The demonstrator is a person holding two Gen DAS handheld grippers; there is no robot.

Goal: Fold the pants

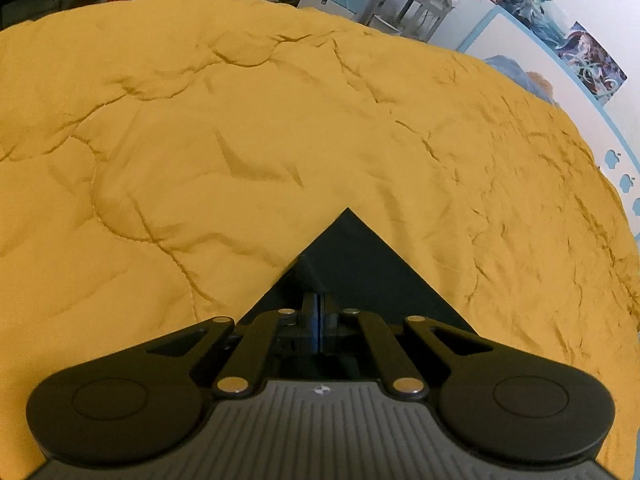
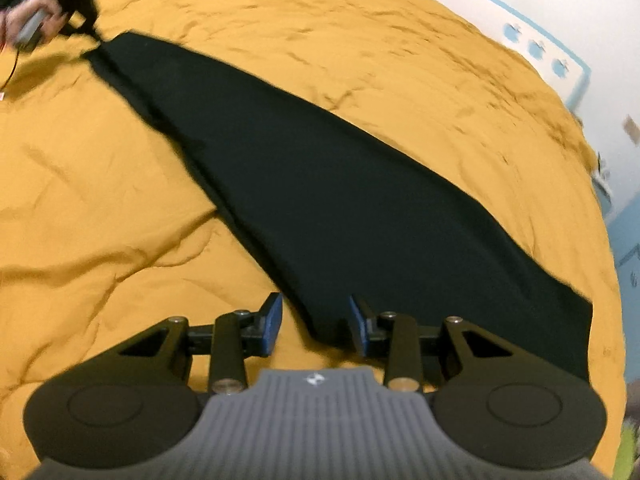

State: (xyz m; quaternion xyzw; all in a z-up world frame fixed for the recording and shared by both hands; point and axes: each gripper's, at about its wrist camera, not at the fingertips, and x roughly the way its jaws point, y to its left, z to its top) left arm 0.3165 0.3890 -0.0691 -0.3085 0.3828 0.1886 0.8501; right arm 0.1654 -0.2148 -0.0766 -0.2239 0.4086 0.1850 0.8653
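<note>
Your left tongs (image 1: 320, 312) are clenched on the black pants (image 1: 352, 260). Your right tongs (image 2: 314, 326) are spread wide at the pants' near end on the yellow bed cover (image 2: 100, 200).

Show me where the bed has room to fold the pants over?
Bare yellow quilt lies wide open left of the black pants, and more beyond them toward the blue-trimmed wall. It is tight at the near end, where the open right gripper straddles the fabric.

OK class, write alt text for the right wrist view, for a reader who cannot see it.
Black pants lie stretched diagonally across a wrinkled mustard-yellow bedspread. In the foreground the right tongs are open at the near end of the fabric. At the far upper left, the left tongs, held in a hand, grip the other end.
</note>
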